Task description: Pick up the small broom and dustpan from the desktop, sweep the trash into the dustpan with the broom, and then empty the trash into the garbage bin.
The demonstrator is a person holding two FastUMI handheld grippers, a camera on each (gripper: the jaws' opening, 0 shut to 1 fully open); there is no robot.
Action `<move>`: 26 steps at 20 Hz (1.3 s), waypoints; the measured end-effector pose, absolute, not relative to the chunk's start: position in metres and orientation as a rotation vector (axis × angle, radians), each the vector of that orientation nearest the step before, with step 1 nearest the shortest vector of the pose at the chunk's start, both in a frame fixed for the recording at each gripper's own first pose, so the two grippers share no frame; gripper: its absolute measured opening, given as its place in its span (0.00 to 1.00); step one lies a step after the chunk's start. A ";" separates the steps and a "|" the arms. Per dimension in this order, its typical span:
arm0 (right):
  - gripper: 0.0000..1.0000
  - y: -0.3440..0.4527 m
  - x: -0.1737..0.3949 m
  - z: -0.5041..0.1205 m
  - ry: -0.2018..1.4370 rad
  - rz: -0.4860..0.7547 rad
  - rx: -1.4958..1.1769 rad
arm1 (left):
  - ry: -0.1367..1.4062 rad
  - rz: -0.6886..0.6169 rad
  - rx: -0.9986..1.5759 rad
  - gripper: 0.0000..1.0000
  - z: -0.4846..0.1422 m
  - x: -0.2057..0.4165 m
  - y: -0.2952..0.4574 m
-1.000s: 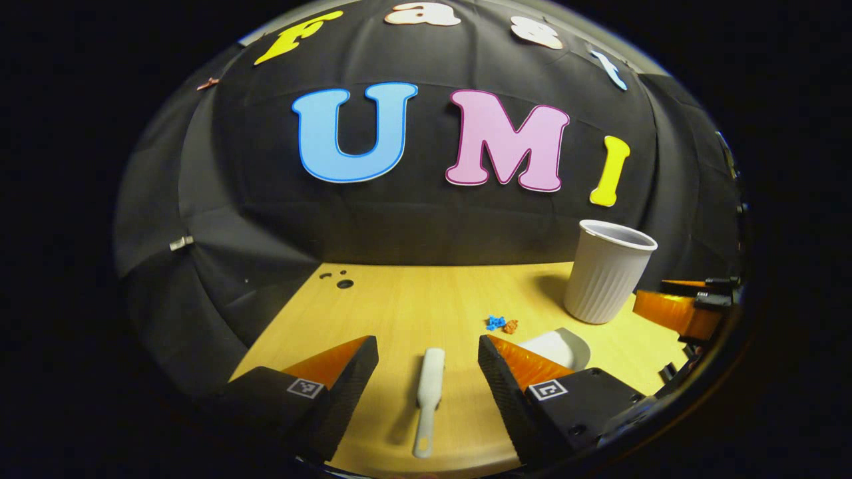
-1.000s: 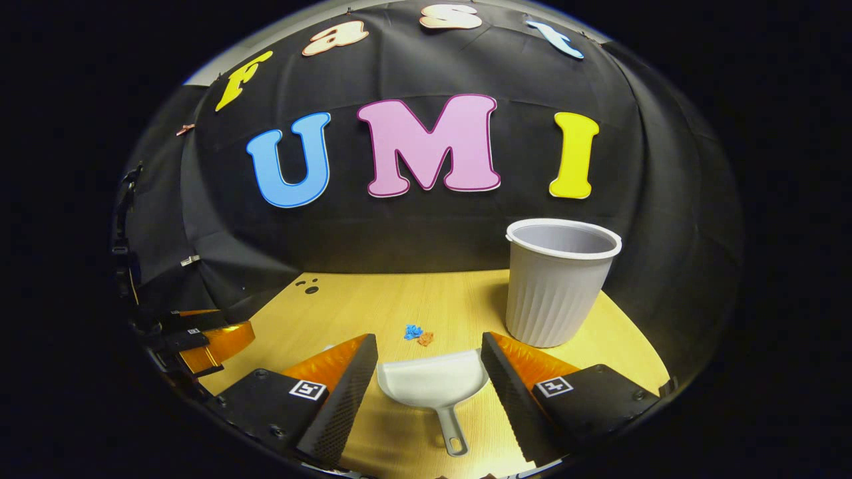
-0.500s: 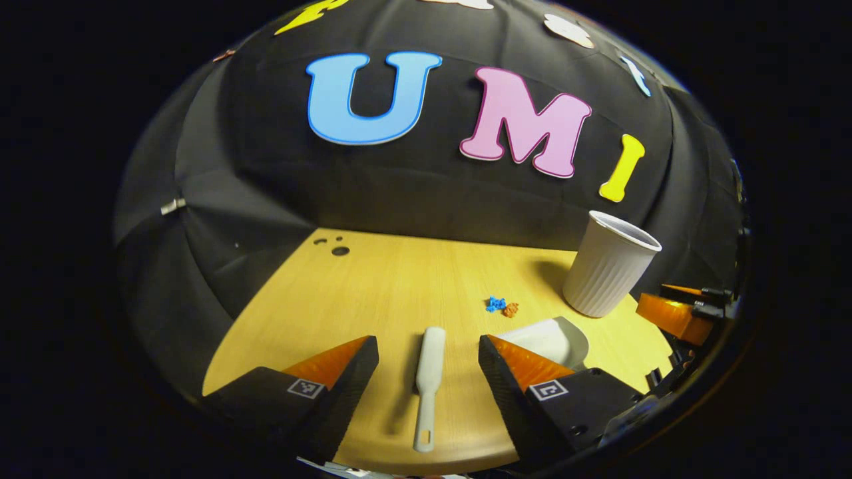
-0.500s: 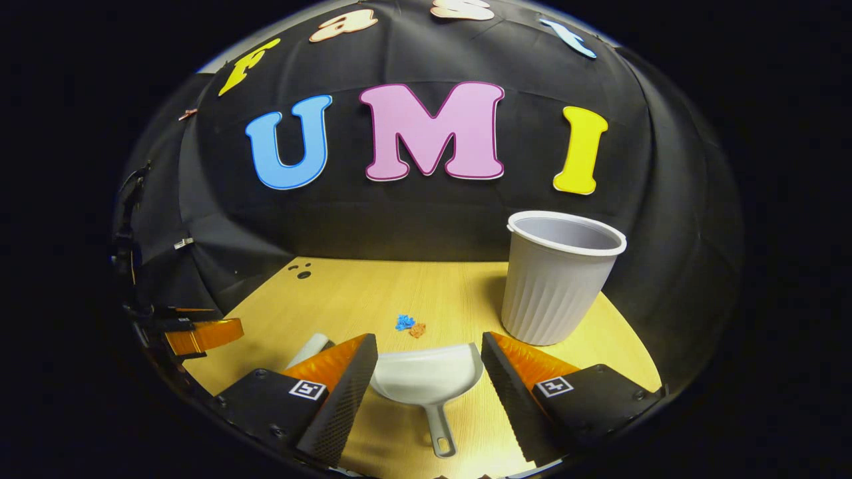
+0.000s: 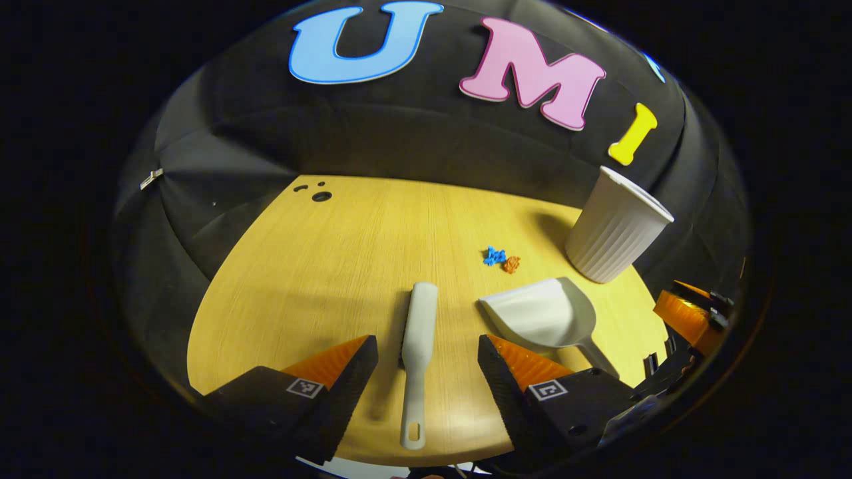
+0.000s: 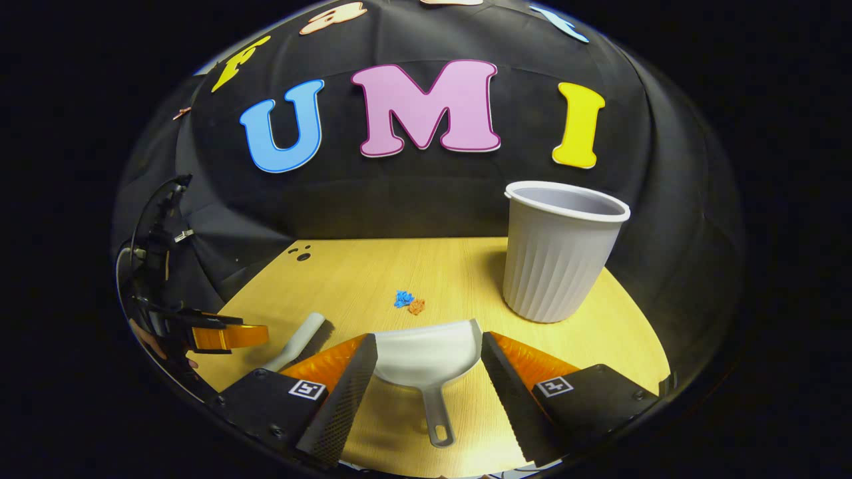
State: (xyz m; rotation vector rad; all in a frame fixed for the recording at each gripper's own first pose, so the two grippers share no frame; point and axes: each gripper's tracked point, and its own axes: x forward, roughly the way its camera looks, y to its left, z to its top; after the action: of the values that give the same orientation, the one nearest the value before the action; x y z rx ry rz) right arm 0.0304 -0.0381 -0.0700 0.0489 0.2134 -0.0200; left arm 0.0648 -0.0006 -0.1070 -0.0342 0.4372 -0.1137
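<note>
A small white broom [image 5: 417,349] lies flat on the wooden desktop [image 5: 319,279], its handle toward me and between the fingers of my open left gripper [image 5: 428,356], which hovers above it. The white dustpan [image 6: 426,356] lies with its handle toward me, framed by my open right gripper [image 6: 429,356]. Blue and orange scraps of trash [image 6: 408,303] sit just beyond the pan's mouth. In the left gripper view the dustpan [image 5: 542,313] and trash [image 5: 500,259] lie to the right of the broom. The broom [image 6: 299,339] also lies left of the pan.
A white ribbed garbage bin [image 6: 558,253] stands upright at the back right of the desktop, also seen as the bin [image 5: 616,226]. Small holes [image 5: 318,194] mark the far left corner. The desk's near edge runs just under both grippers.
Both grippers have tilted downward and risen over the desk, so more desktop shows. The left one now sits over the broom's handle, the right one closer over the dustpan. Both stay open.
</note>
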 end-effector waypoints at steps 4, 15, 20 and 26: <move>0.98 -0.034 0.032 -0.082 0.233 0.015 0.074 | 0.527 -0.123 0.007 0.96 -0.143 0.082 -0.002; 0.99 -0.040 0.037 -0.101 0.287 0.032 0.099 | 0.772 -0.069 0.107 0.96 -0.217 0.117 0.004; 0.99 -0.041 0.041 -0.104 0.299 0.034 0.094 | 0.800 -0.043 0.125 0.95 -0.228 0.116 0.008; 0.99 -0.040 0.045 -0.113 0.330 0.039 0.098 | 0.777 -0.030 0.099 0.90 -0.231 0.115 0.006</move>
State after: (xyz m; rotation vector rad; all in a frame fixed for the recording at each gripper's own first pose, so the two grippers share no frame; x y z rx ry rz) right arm 0.0449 -0.0396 -0.1134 0.0982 0.3301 0.0388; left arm 0.1154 0.0063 -0.2309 0.0991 0.7774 -0.0299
